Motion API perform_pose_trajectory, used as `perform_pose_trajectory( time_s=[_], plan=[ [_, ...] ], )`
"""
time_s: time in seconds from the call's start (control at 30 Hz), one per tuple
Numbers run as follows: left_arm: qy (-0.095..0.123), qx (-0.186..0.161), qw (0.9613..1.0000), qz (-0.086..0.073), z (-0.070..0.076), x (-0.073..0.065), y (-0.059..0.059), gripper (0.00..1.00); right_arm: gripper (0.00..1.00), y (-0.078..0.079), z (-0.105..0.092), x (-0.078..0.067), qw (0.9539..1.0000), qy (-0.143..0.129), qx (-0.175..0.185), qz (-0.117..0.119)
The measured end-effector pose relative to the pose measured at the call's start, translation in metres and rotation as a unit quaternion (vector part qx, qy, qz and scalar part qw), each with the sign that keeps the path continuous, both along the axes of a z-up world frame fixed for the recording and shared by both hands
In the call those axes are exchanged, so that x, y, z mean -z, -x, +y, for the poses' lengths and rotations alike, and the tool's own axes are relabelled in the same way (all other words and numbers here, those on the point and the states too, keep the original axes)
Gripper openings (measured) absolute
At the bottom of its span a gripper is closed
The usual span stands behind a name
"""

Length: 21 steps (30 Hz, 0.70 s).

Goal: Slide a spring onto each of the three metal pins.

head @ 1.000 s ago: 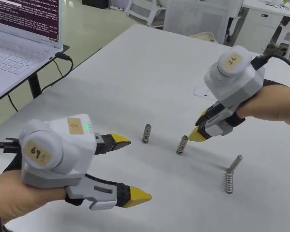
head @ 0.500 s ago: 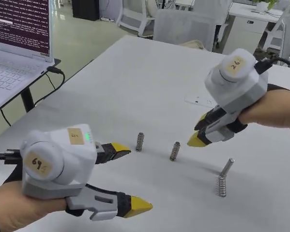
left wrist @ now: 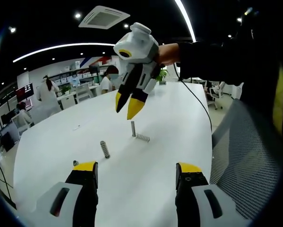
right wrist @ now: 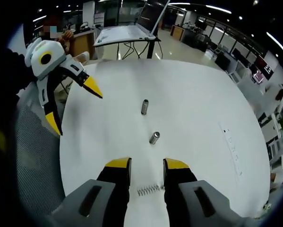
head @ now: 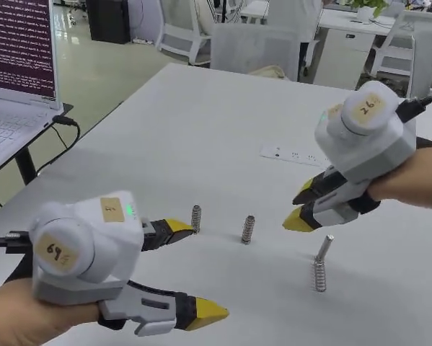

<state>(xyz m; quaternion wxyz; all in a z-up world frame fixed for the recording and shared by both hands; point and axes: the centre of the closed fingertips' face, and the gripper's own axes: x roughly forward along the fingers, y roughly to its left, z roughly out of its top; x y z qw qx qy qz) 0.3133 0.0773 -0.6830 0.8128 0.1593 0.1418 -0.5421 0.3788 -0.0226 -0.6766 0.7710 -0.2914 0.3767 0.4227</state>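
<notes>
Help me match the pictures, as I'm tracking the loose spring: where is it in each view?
Head view: loose spring lower right, lying on the table.
Left gripper view: loose spring near centre, below the right gripper.
Right gripper view: loose spring at bottom centre.
Shared landmark: the middle sprung pin.

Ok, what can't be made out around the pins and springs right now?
Head view: whether pins stand inside the left spring and middle spring; coils cover them, too small.
Right gripper view: the third pin and its position; the right gripper covers the area beside the loose spring.
Left gripper view: most of the left spring, behind a jaw of the left gripper.
</notes>
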Motion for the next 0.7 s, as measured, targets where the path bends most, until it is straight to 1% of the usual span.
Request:
perform_pose_trajectory(
  time_s=[0.17, 0.33, 0.4, 0.53, 0.63, 0.7],
  plan=[
    [-0.001, 0.005, 1.0, 0.0, -0.002, 0.0, 0.001, 0.63, 0.24, 0.011, -0.01, 0.009, 0.9999, 0.0, 0.014, 0.004],
    [0.002, 0.006, 1.0, -0.001, -0.003, -0.001, 0.002, 0.63, 0.24, 0.022, -0.02, 0.022, 0.9993, -0.004, 0.035, 0.015],
    [0.005, 0.005, 1.0, 0.0, -0.004, -0.001, 0.003, 0.62, 0.24, 0.024, -0.026, 0.028, 0.9988, -0.007, 0.044, 0.02],
    [0.006, 0.006, 1.0, 0.001, -0.005, 0.001, 0.004, 0.62, 0.24, 0.029, -0.031, 0.035, 0.9979, -0.012, 0.058, 0.026],
    [0.008, 0.007, 0.9999, 0.002, -0.006, 0.001, 0.005, 0.62, 0.24, 0.034, -0.039, 0.043, 0.9967, -0.011, 0.074, 0.031],
    [0.009, 0.007, 0.9999, 0.002, -0.006, 0.001, 0.005, 0.62, 0.24, 0.034, -0.045, 0.047, 0.9957, -0.015, 0.084, 0.036]
  ],
)
